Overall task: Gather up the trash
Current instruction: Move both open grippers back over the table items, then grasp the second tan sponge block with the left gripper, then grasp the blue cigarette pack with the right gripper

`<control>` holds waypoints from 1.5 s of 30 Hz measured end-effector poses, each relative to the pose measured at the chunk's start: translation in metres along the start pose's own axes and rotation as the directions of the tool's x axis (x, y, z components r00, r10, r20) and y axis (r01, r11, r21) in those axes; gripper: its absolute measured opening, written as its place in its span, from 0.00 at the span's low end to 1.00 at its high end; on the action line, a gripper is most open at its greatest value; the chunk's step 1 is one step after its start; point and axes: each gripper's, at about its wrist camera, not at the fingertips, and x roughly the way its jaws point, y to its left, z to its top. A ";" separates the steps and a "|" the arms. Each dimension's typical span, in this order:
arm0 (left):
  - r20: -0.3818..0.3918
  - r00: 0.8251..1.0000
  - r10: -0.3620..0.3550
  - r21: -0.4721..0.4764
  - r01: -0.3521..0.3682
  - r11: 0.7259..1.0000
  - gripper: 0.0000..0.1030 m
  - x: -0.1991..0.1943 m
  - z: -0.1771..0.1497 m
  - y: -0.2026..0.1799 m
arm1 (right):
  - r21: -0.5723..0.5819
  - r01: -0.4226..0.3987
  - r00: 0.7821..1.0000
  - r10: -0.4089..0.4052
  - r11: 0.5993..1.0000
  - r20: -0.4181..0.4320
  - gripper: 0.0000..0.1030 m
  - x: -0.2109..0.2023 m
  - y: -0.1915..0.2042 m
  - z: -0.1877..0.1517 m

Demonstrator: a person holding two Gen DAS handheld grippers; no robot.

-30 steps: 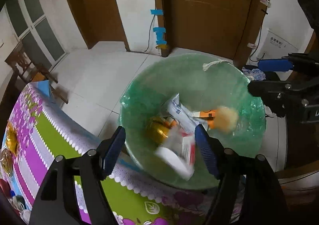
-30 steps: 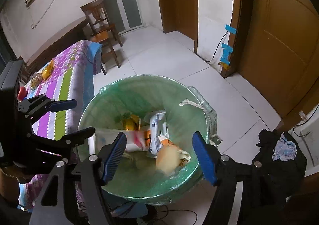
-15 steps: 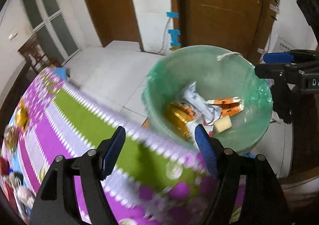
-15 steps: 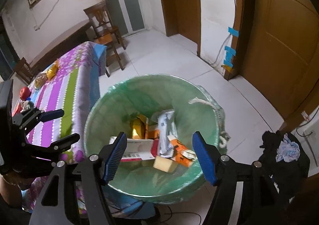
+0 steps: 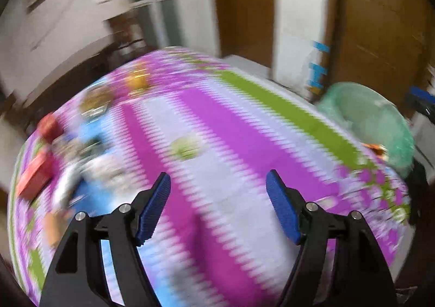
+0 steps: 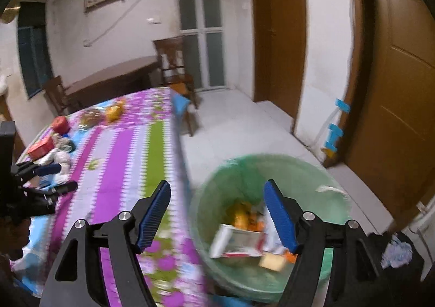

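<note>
With both grippers empty, I judge I am between loads: some trash already lies in the bin (image 6: 272, 190), and the next piece waits on the table (image 6: 119, 171). My left gripper (image 5: 217, 198) hangs with its jaws spread wide over the striped cloth, nothing between the ribbed blue pads. My right gripper (image 6: 216, 201) straddles the table edge and the bin, its jaws opening a little further, and they too are bare.

Remaining litter sits clustered at the far left of the table: a red box (image 6: 40, 147), crumpled pale wrappers (image 6: 61, 157), a round red thing (image 6: 60, 124) and some yellow packets (image 6: 114, 112). The left wrist view is too smeared to sort them better. Next I need to carry the left gripper across to that cluster, pick one piece and close on it.

The cloth is glossy, banded in magenta, white and green with a zigzag edge. A thin, crinkly green liner covers the round bin, a white cord hanging at its rim. Inside lie a flat white carton (image 6: 236, 241), orange packets and a tan block (image 6: 273, 262).
</note>
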 end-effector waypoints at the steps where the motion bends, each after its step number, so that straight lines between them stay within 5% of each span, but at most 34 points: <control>1: 0.005 0.999 0.043 -0.037 -0.043 0.998 0.67 -0.008 -0.006 0.020 | -0.009 -0.032 0.999 0.032 0.999 -0.001 0.70 0.002 0.012 0.001; 4: 0.008 0.989 0.145 -0.162 -0.141 0.977 0.68 -0.032 -0.025 0.080 | -0.050 -0.134 0.991 0.133 0.990 -0.016 0.70 0.009 0.051 0.002; 10: -0.066 0.972 0.227 -0.339 -0.236 0.911 0.69 -0.037 -0.047 0.166 | -0.125 -0.270 0.962 0.264 0.955 -0.065 0.70 0.026 0.132 0.002; 18: -0.172 0.955 0.241 -0.330 -0.287 0.899 0.69 0.012 -0.056 0.189 | -0.161 -0.360 0.930 0.341 0.919 -0.135 0.70 0.046 0.199 -0.003; 20: -0.195 0.950 0.244 -0.326 -0.298 0.897 0.44 0.018 -0.064 0.193 | -0.166 -0.370 0.926 0.347 0.914 -0.151 0.69 0.053 0.209 -0.004; 22: -0.180 0.971 0.157 -0.380 -0.216 0.900 0.27 0.018 -0.069 0.198 | -0.172 -0.382 0.920 0.355 0.908 -0.168 0.68 0.058 0.218 -0.004; 25: -0.144 0.972 0.187 -0.421 -0.231 0.877 0.27 0.002 -0.073 0.204 | -0.190 -0.403 0.910 0.369 0.895 -0.189 0.62 0.066 0.234 -0.003; 29: -0.089 0.972 0.217 -0.467 -0.233 0.853 0.26 -0.032 -0.088 0.210 | -0.236 -0.463 0.883 0.419 0.854 -0.214 0.54 0.065 0.266 -0.002; 35: -0.044 0.960 0.278 -0.520 -0.259 0.814 0.26 -0.075 -0.116 0.220 | -0.268 -0.605 0.792 0.531 0.750 -0.301 0.55 0.070 0.343 -0.001; 40: -0.024 0.963 0.268 -0.542 -0.238 0.806 0.26 -0.087 -0.131 0.226 | -0.280 -0.604 0.782 0.488 0.746 -0.387 0.65 0.101 0.395 -0.011; 42: -0.012 0.965 0.263 -0.546 -0.227 0.806 0.26 -0.091 -0.134 0.228 | -0.310 -0.552 0.815 0.422 0.774 -0.396 0.65 0.117 0.409 -0.014; 45: 0.000 0.964 0.265 -0.554 -0.221 0.803 0.26 -0.094 -0.139 0.231 | -0.321 -0.507 0.837 0.368 0.800 -0.404 0.68 0.136 0.423 -0.015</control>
